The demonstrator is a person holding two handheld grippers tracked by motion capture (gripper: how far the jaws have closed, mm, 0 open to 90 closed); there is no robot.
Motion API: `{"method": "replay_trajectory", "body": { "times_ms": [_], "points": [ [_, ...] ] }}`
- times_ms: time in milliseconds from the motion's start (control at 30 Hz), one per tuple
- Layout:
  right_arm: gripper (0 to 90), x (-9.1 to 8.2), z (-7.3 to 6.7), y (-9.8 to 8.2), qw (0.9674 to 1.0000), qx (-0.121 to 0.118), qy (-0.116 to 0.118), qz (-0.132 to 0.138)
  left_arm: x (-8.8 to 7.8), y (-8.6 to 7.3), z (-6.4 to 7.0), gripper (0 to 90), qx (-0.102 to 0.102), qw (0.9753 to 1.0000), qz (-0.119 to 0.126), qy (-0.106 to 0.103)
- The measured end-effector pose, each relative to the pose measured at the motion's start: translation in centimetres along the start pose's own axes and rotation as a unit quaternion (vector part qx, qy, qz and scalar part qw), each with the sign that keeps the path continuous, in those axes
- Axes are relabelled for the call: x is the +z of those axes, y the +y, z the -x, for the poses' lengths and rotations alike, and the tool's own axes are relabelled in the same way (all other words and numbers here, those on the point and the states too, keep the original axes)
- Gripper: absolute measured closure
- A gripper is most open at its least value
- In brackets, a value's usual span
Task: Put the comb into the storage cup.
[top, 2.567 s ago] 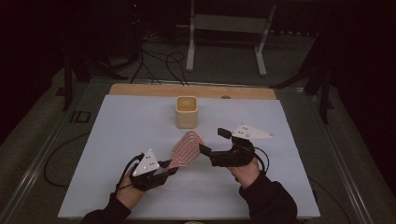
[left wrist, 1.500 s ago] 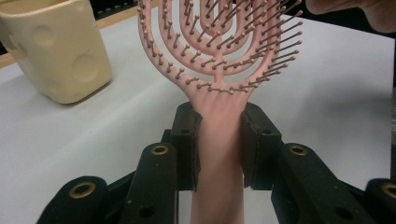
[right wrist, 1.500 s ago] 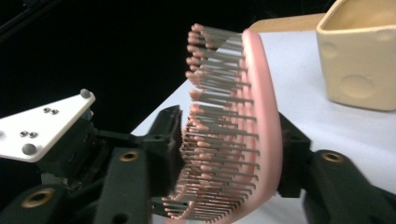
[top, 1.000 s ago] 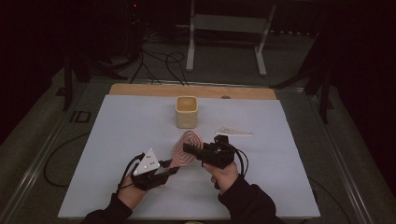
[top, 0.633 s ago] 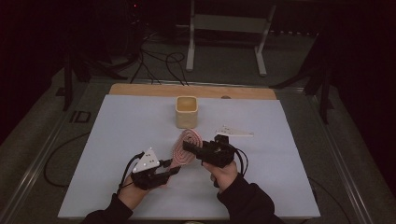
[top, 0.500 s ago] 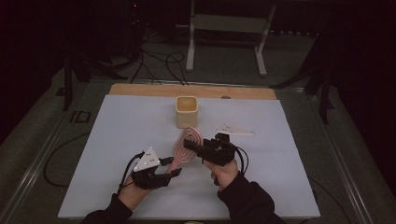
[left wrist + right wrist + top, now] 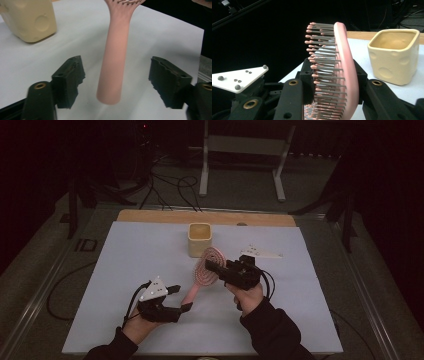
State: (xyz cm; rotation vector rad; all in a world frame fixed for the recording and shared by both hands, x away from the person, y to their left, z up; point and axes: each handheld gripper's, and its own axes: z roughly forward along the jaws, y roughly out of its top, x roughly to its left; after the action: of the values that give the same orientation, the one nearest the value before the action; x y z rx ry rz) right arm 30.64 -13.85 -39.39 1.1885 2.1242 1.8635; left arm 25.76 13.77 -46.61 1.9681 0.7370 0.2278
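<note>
Dark room, grey floor [image 7: 125,175], white metal stand [image 7: 243,145], floor cables [image 7: 167,182]

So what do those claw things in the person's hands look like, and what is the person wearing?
Each hand-held gripper is black, with two chunky jaws lined by ridged pads. The left hand-held gripper carries a pale three-cornered plate dotted with small studs, and a thin black cable loops from it. The right hand-held gripper has a black cable too. The person wears dark long sleeves.
</note>
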Motion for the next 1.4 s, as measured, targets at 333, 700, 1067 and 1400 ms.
{"method": "replay_trajectory", "body": {
  "times_ms": [333, 700, 1067, 1400],
  "points": [
    [65.0, -0.5, 0.9, 0.1, 1.0, -0.001, -0.008, 0.001, -0.6, -0.3, -0.3, 7.5, 0.005, 0.9998, -0.009, -0.014],
    [65.0, -1.0, 1.5, 1.0, 0.9997, -0.011, -0.023, 0.005, -1.5, -1.1, -0.7, 0.3, 0.005, 0.9998, -0.008, -0.016],
    [65.0, -1.4, 2.0, 1.9, 0.9989, -0.023, -0.039, 0.015, -2.5, -2.5, -1.2, 0.3, -0.004, 0.9999, -0.01, -0.002],
    [65.0, -1.3, 2.3, 2.9, 0.998, -0.032, -0.049, 0.023, -3.4, -3.3, -1.3, 0.3, -0.008, 0.9999, -0.009, 0.005]
  ]
}}
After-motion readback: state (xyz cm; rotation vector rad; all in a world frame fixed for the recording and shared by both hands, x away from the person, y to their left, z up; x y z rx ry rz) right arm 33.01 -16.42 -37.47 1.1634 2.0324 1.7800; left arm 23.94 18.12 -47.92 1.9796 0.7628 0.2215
